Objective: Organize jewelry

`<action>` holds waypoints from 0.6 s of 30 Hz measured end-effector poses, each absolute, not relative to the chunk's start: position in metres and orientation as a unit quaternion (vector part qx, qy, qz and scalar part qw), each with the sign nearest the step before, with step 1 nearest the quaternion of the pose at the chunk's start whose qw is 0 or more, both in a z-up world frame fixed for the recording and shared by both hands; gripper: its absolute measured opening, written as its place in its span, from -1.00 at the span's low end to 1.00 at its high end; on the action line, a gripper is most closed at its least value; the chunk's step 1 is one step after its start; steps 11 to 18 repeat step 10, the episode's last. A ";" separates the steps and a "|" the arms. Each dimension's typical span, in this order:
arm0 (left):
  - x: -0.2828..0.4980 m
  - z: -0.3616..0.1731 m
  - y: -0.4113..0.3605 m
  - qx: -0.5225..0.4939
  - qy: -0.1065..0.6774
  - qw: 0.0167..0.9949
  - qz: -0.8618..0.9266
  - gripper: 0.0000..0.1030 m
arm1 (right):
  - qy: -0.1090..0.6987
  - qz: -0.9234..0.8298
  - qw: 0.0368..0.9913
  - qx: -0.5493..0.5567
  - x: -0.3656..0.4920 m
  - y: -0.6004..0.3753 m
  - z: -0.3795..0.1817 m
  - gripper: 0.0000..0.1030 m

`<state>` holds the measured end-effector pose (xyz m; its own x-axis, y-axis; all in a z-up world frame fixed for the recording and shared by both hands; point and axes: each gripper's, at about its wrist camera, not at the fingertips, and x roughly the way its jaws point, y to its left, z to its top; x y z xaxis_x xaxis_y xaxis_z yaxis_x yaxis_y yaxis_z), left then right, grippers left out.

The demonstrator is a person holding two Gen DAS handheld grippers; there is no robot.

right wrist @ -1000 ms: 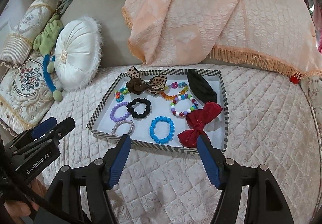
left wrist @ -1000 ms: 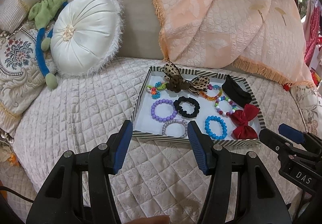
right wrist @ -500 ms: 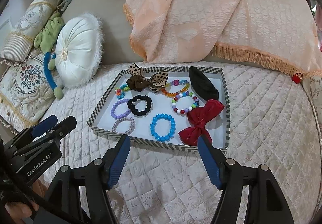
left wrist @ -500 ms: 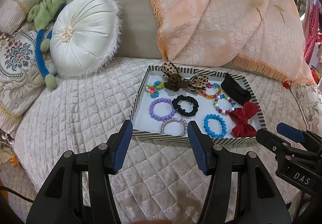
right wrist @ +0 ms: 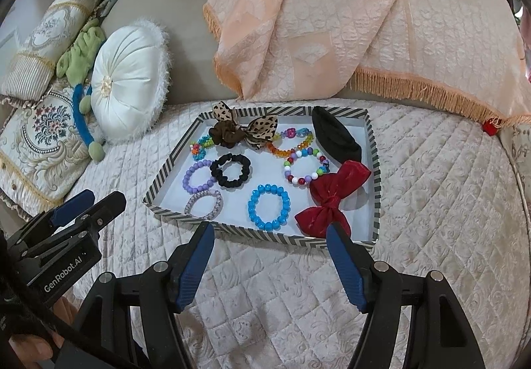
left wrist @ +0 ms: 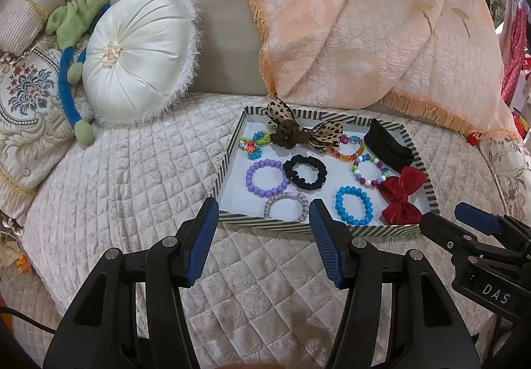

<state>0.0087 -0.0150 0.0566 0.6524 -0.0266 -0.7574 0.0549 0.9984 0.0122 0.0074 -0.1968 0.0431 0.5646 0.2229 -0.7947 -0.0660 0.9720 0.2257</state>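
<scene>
Jewelry sits in a striped tray (left wrist: 229, 166) on the quilted bed (left wrist: 132, 176), just ahead of both claws. We hold the left claw (left wrist: 264, 213) above the quilt in front of the tray's near-left rim, jaws spread, nothing btwn them. Our right claw (right wrist: 269, 238) hovers before the near rim too, jaws apart w/ nothing gripped; it also shows at the right edge of the left view.

Inside the tray: leopard-print bow scrunchie (left wrist: 300, 133) at the far rim, multicolour flower-bead bracelet (left wrist: 254, 143) at far left, orange bead bracelet (left wrist: 346, 150) beside the bow, black folded cloth piece (left wrist: 388, 145) at far right. Middle row: purple bead bracelet (left wrist: 265, 177) touching the black scrunchie (left wrist: 305, 172), then a mixed-colour bead bracelet (left wrist: 368, 170). Near row: silver-lilac bracelet (left wrist: 287, 206), blue bead bracelet (left wrist: 353, 204), red velvet bow (left wrist: 401, 194) against the right wall.

Beyond the tray a peach fringed blanket (left wrist: 365, 37) drapes the headboard; a round white cushion (left wrist: 136, 57) leans at left, well apart from the tray, w/ a green-blue plush toy (left wrist: 71, 37) beside it.
</scene>
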 end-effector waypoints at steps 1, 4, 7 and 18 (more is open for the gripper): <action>0.009 0.056 -0.016 0.018 0.417 0.909 -0.022 0.10 | 0.461 0.082 0.880 0.086 0.008 -0.197 0.042 0.32; 0.008 0.054 -0.018 0.019 0.414 0.910 -0.024 0.10 | 0.463 0.083 0.878 0.088 0.008 -0.198 0.040 0.32; 0.009 0.050 -0.021 0.024 0.414 0.910 -0.029 0.10 | 0.468 0.086 0.874 0.098 0.010 -0.204 0.036 0.32; 0.012 0.046 -0.021 0.027 0.420 0.907 -0.026 0.10 | 0.467 0.073 0.875 0.101 0.014 -0.224 0.034 0.32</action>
